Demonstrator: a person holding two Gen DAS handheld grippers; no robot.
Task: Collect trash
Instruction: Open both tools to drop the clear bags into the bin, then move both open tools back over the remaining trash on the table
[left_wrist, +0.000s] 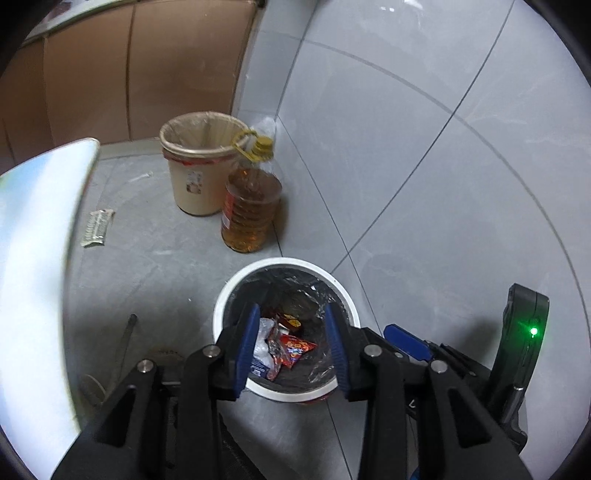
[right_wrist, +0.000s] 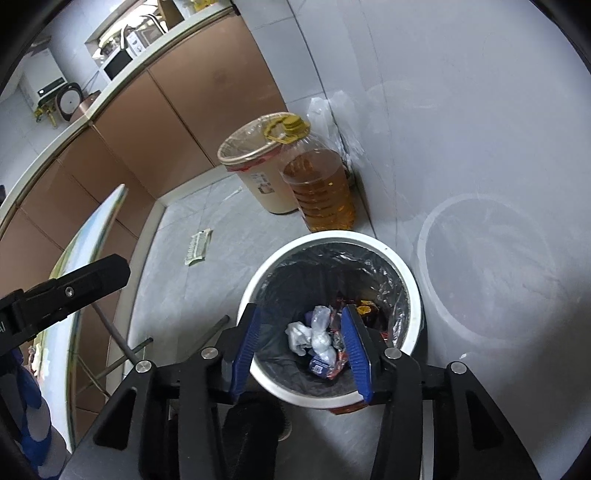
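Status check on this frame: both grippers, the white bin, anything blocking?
Left gripper and right gripper open, empty, above white bin. Wrappers inside. Oil bottle behind, clear.

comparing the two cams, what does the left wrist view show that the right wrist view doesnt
Only the left wrist view: the right claw's body with a lit green light.

Only the right wrist view: a counter with appliances and a person's shoe.

Both: the white bin with a black liner and wrappers, the beige bin, the oil bottle, a small packet on the floor, and each view's own claw open above the white bin.
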